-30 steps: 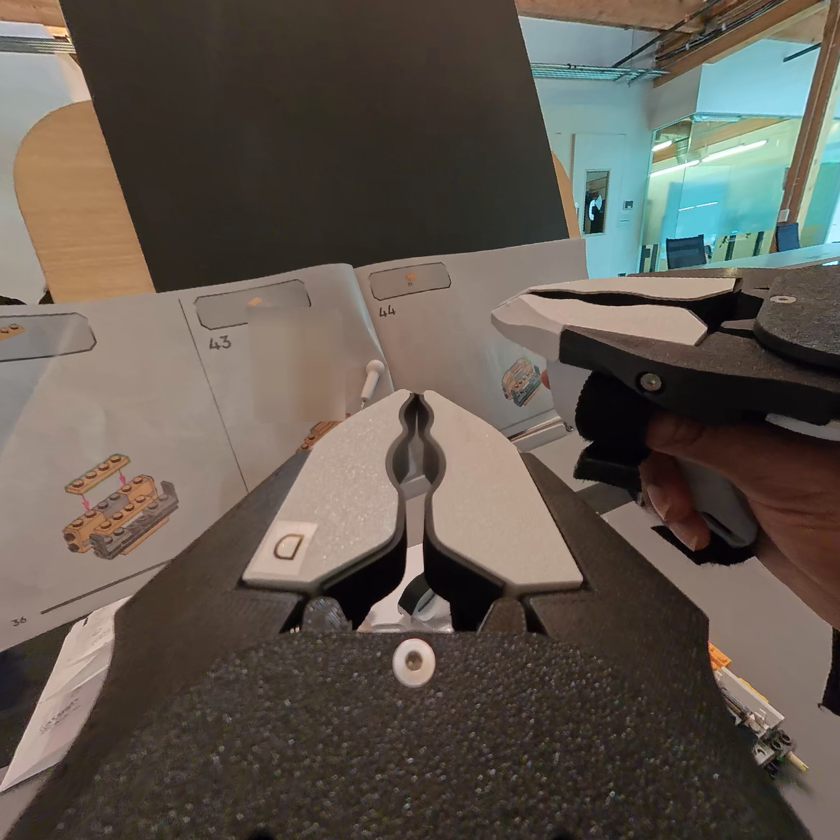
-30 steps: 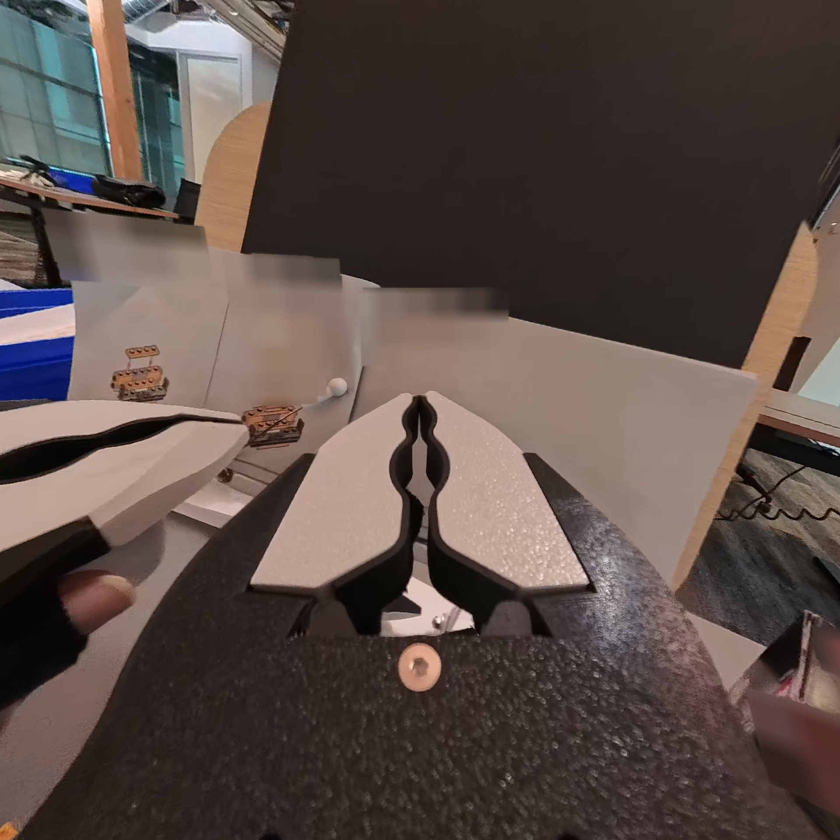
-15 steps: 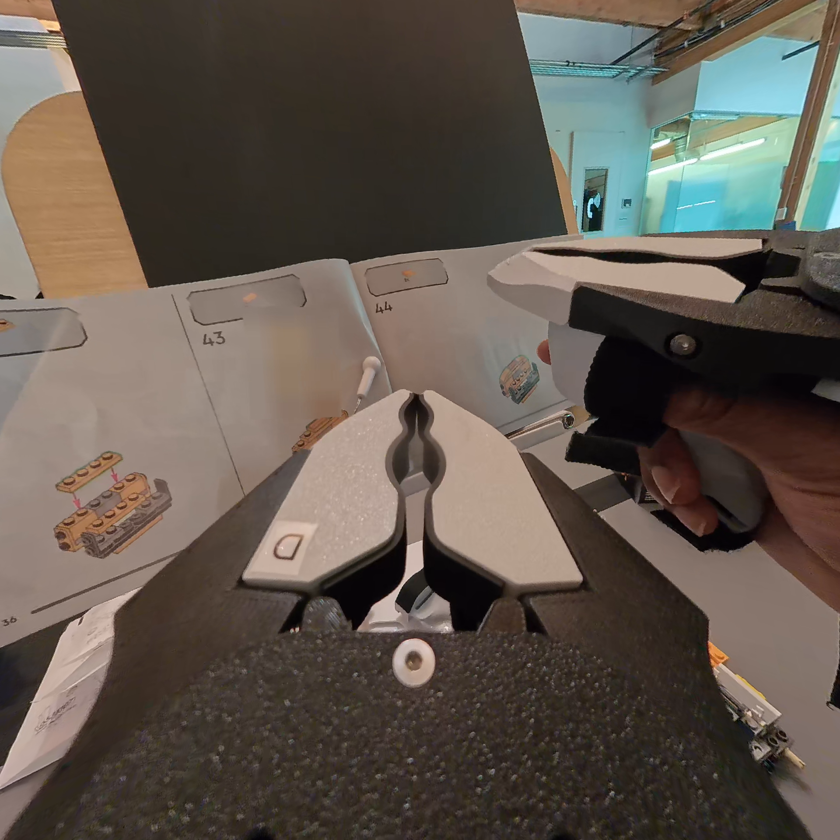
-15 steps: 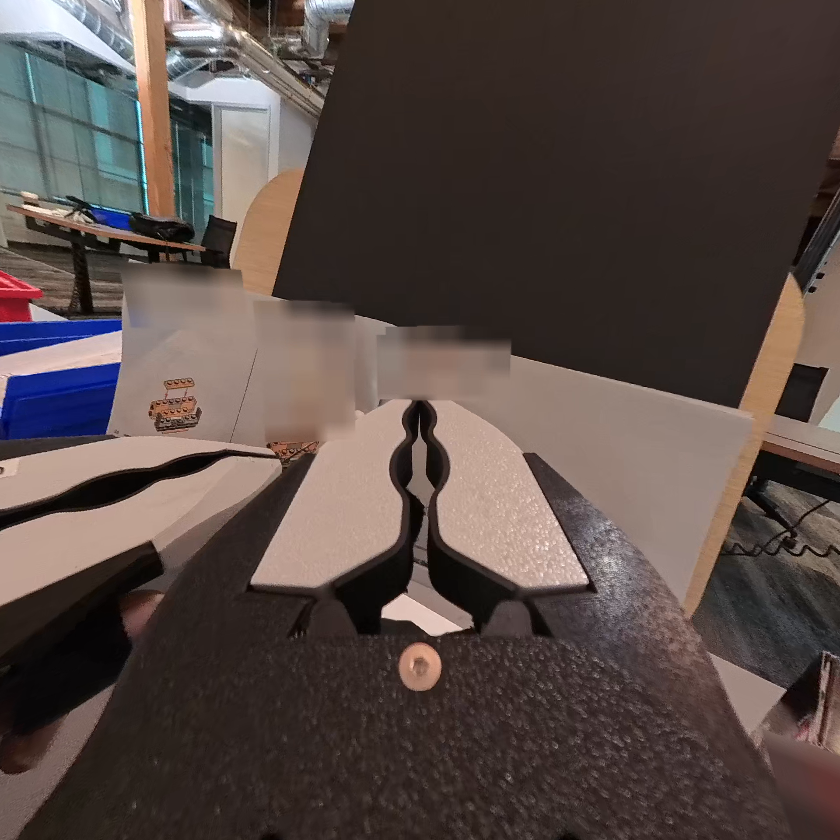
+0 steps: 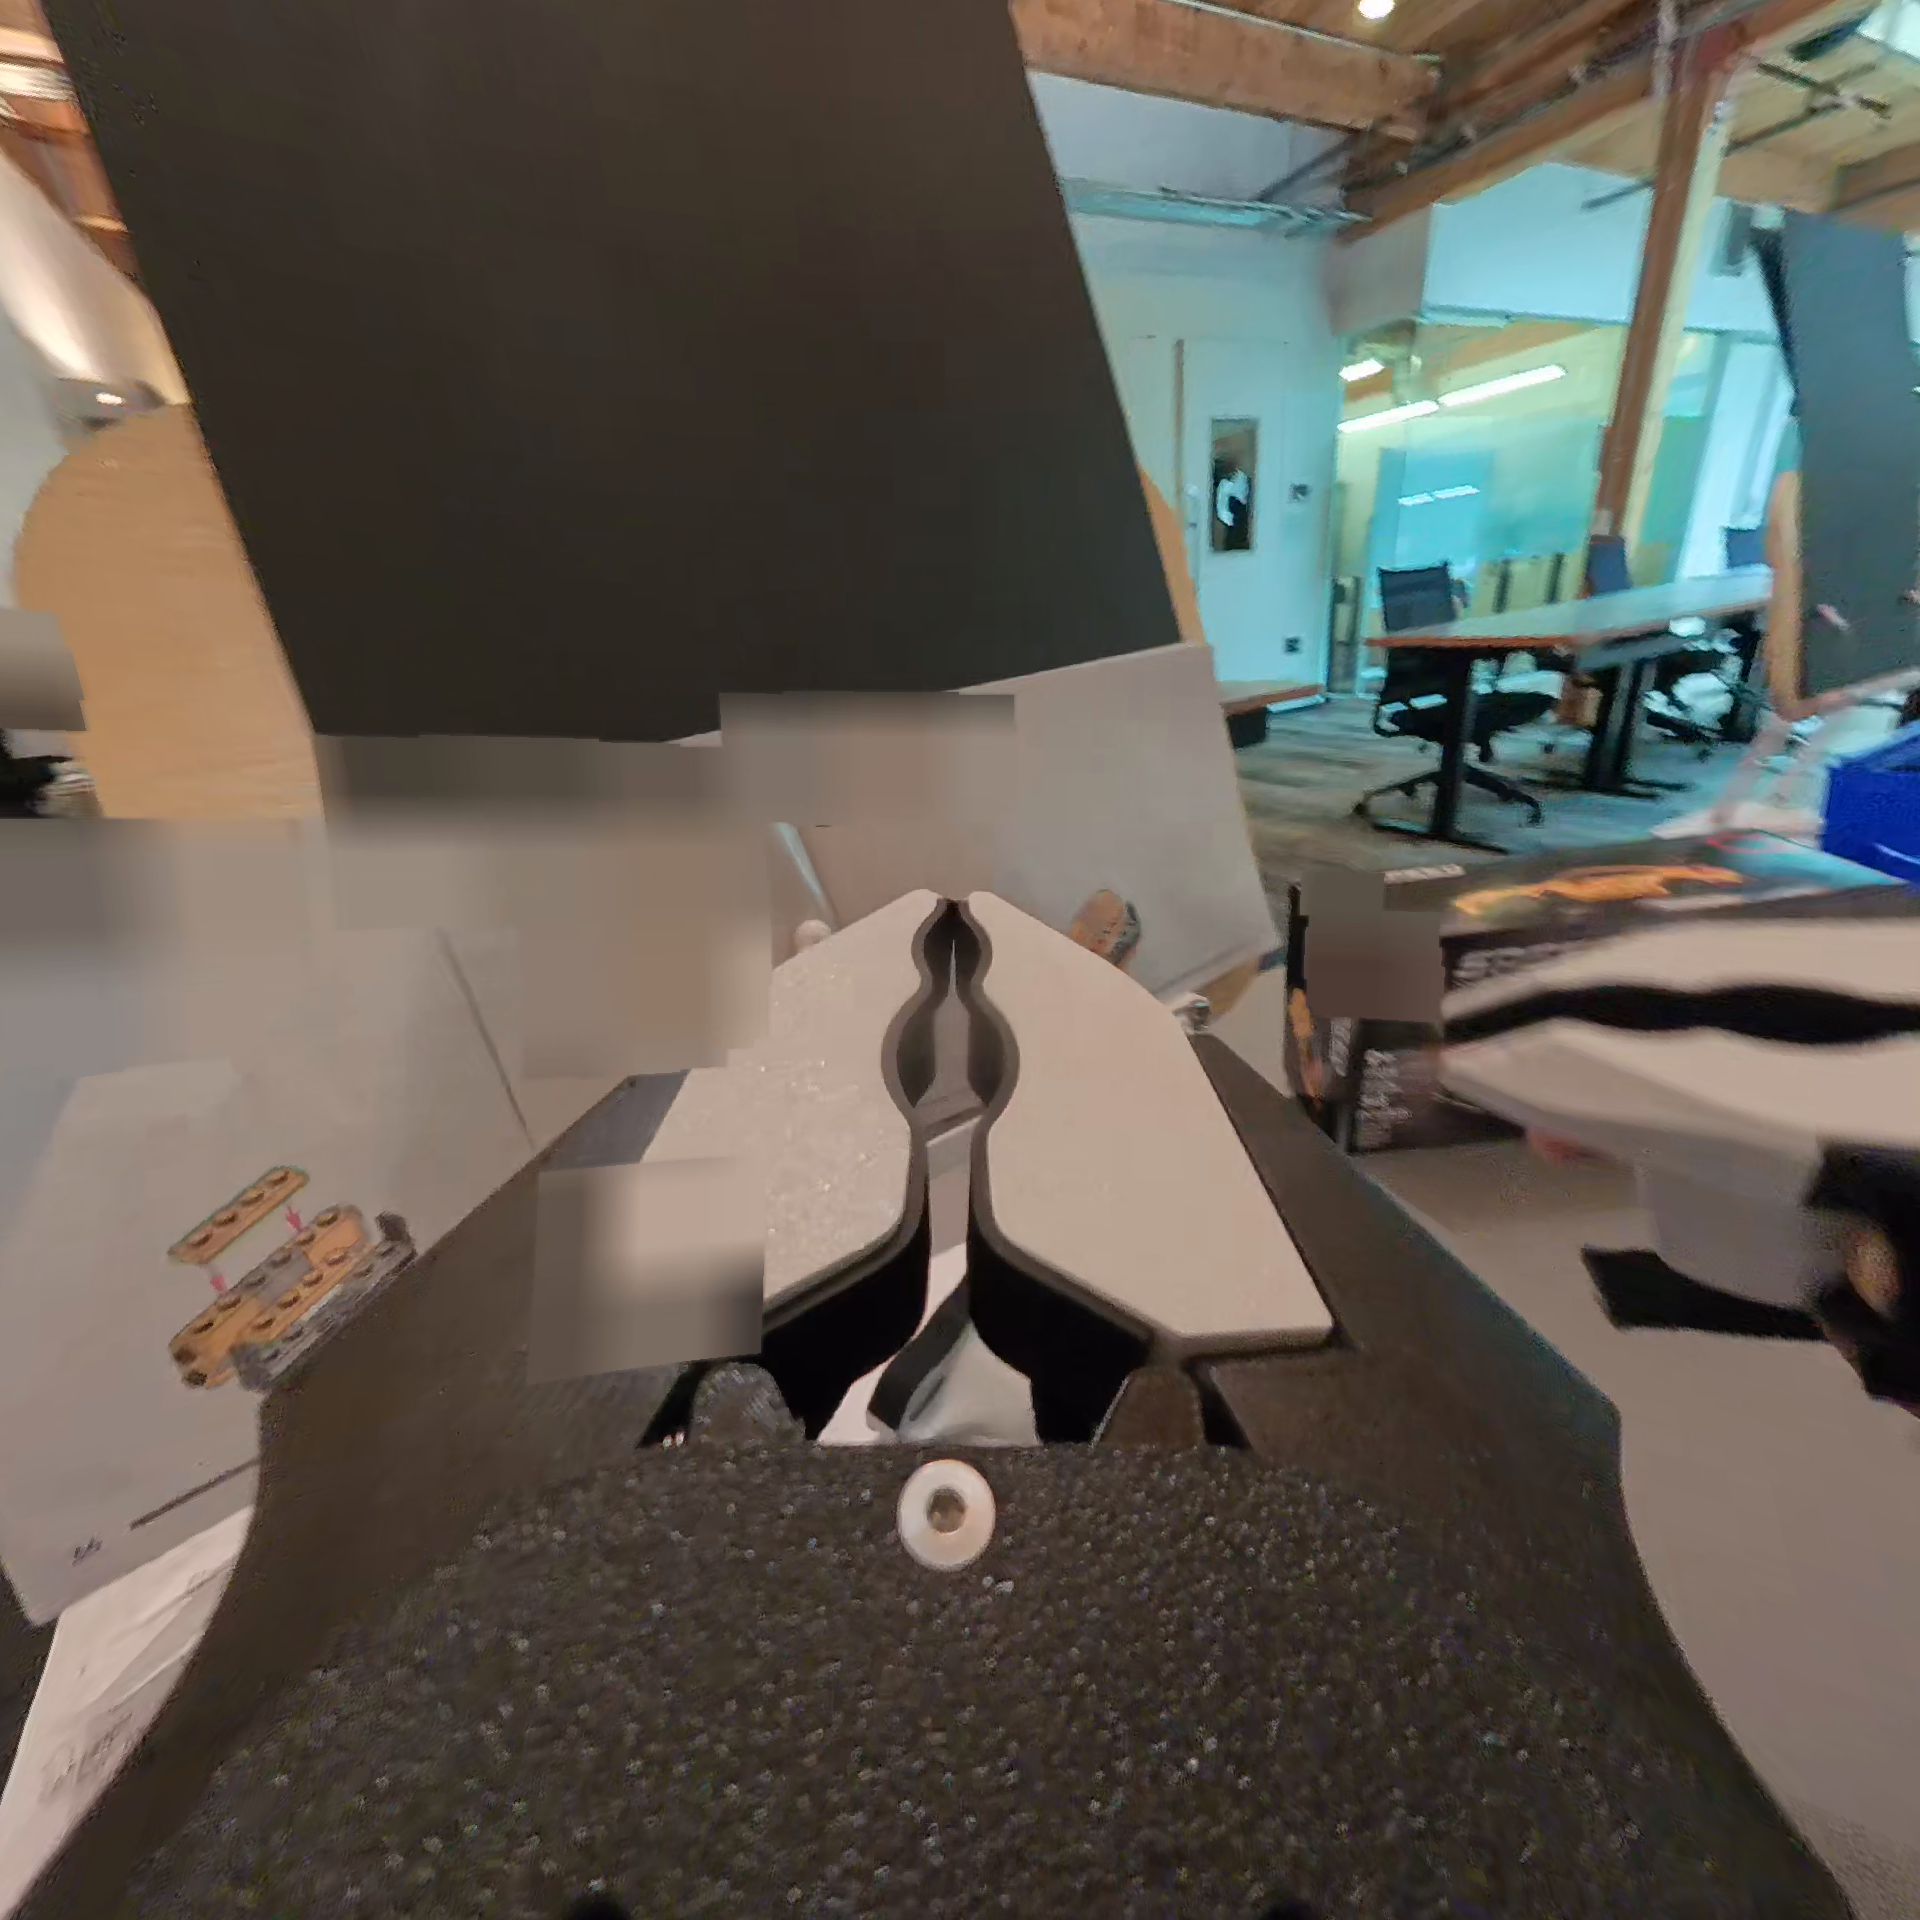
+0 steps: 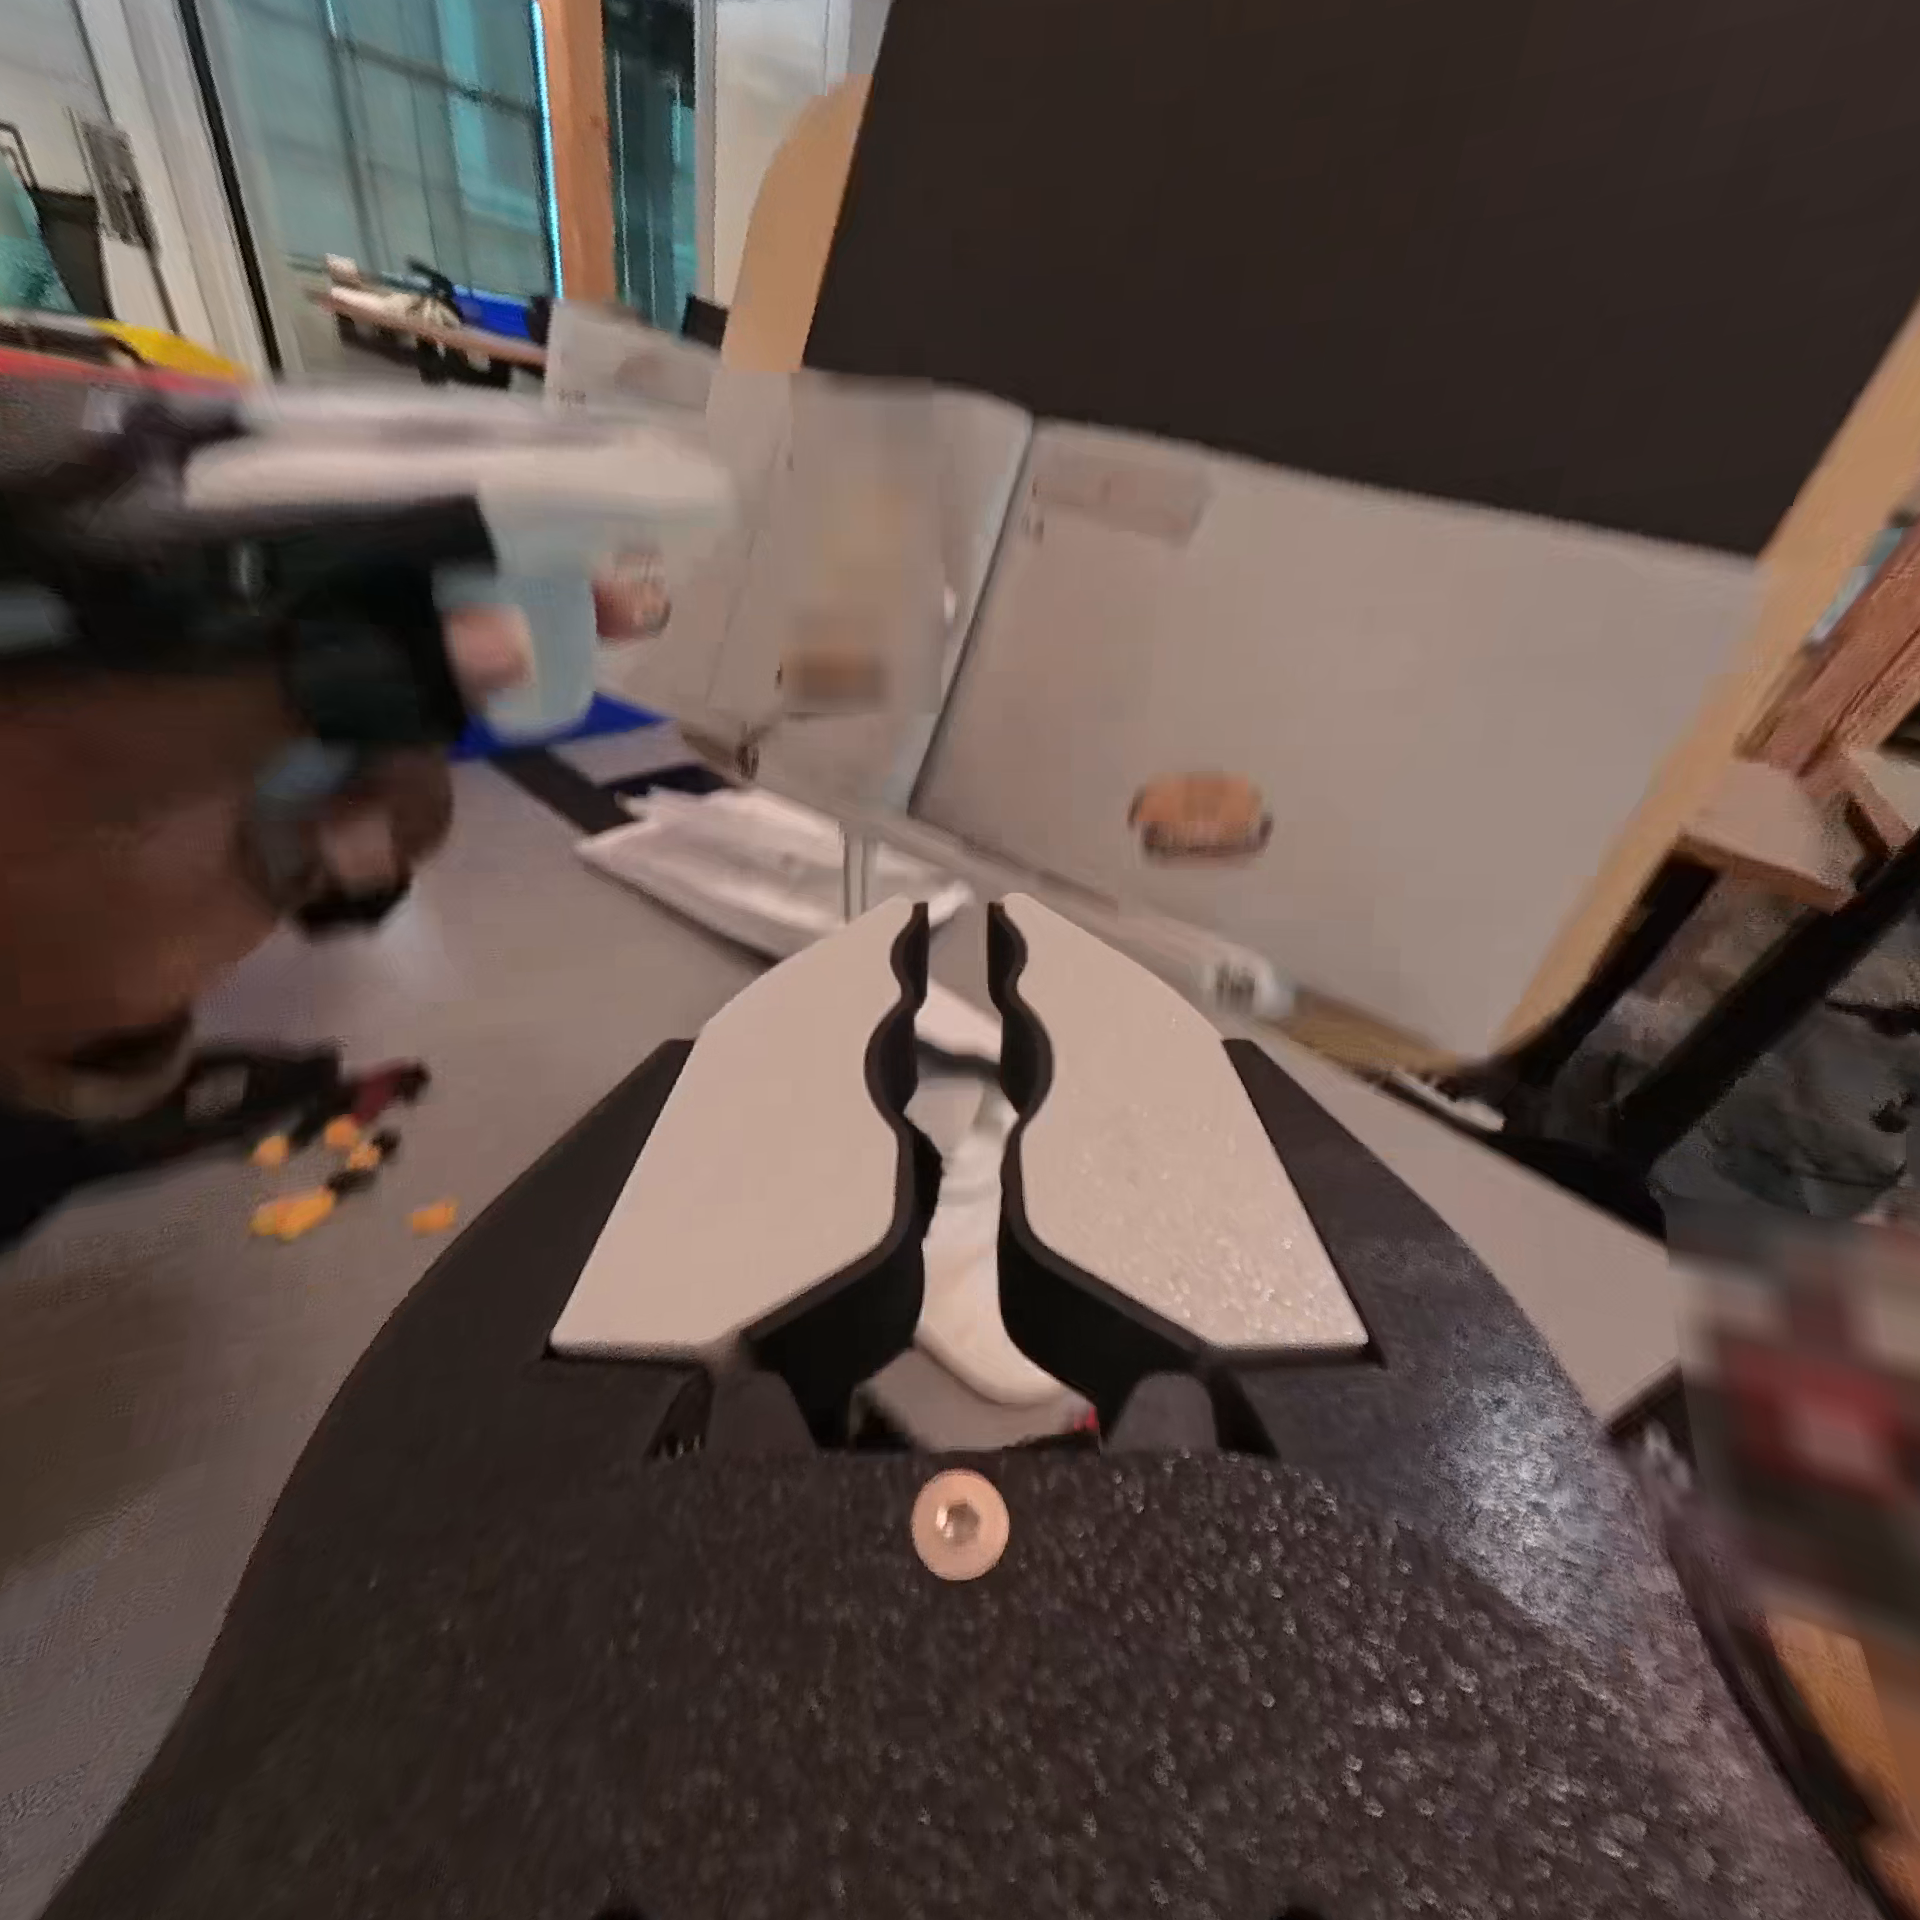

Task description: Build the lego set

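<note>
The open paper instruction booklet (image 5: pixel 312 1091) stands propped against the black board (image 5: pixel 623 364), probably for easy reading. The left gripper (image 5: pixel 954 914) is clenched on nothing; the right gripper (image 6: pixel 954 914) is slightly parted and empty. Small orange and black lego pieces (image 6: pixel 332 1164) lie loose on the grey table (image 6: pixel 540 1039).

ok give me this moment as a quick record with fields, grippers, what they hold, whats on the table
left gripper: shut, tips touching, holds nothing
right gripper: slightly open, narrow gap at the tips, holds nothing
instruction booklet: open, propped upright behind the work area
loose lego pieces: orange and dark, scattered on the grey table, left of the right gripper
set box: dark, on the table's right side
image quality: right wrist view motion-blurred
</note>
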The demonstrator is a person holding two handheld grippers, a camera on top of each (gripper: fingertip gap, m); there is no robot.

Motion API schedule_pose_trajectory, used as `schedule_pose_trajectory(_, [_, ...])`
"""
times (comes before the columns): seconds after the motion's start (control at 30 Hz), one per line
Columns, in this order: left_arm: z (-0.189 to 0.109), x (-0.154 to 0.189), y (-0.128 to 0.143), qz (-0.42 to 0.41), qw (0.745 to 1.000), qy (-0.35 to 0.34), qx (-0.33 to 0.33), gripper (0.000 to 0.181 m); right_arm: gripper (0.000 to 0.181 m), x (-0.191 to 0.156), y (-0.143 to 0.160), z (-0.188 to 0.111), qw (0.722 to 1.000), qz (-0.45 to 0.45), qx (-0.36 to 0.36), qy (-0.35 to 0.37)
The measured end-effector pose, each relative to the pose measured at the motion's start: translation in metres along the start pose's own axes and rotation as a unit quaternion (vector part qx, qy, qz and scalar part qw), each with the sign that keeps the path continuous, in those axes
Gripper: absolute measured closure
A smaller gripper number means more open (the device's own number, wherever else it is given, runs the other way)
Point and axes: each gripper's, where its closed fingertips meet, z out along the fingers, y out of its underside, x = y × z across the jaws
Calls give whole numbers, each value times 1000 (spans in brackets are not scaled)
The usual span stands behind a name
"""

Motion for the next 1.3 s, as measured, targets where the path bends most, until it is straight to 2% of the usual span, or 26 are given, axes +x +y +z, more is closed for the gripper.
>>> schedule_pose_trajectory(0.1, [-1, 17, -1, 10, 997, 68, -43, 181, 170, 0, 44, -44, 999, 28, -21, -4])
schedule_pose_trajectory(0.2, [-13, 21, -7, 52, 990, 102, -83, 181, 168, 8, 72, -74, 999, 39, -37, 7])
schedule_pose_trajectory(0.3, [-33, 7, -21, 96, 987, 85, -102, 181, 167, 18, 80, -94, 998, 42, -35, 18])
schedule_pose_trajectory(0.43, [-64, -11, -33, 100, 985, 70, -119, 181, 165, 24, 83, -102, 998, 40, -37, 19])
schedule_pose_trajectory(0.5, [-80, -19, -29, 111, 982, 63, -139, 180, 165, 19, 82, -105, 999, 24, -37, 15])
schedule_pose_trajectory(0.57, [-96, -22, -12, 121, 972, 79, -185, 178, 165, 12, 82, -106, 999, 8, -38, 4])
schedule_pose_trajectory(0.7, [-136, -38, 53, 151, 923, 120, -333, 171, 165, 3, 87, -107, 999, -5, -45, -12])
schedule_pose_trajectory(0.77, [-160, -55, 83, 156, 893, 128, -402, 167, 165, 0, 89, -106, 999, -7, -49, -15])
schedule_pose_trajectory(0.83, [-186, -80, 102, 159, 871, 115, -451, 167, 165, -1, 91, -105, 998, -10, -52, -16])
schedule_pose_trajectory(1.03, [-280, -170, 130, 124, 790, 59, -597, 157, 165, -2, 97, -103, 998, -5, -57, -21])
schedule_pose_trajectory(1.13, [-318, -211, 143, 111, 751, 44, -649, 156, 165, -2, 100, -102, 998, -2, -58, -19])
schedule_pose_trajectory(1.2, [-337, -238, 153, 105, 725, 25, -680, 160, 165, -1, 101, -101, 998, -3, -57, -10])
schedule_pose_trajectory(1.3, [-351, -263, 167, 90, 705, 19, -703, 162, 166, 0, 103, -101, 998, -1, -57, 7])
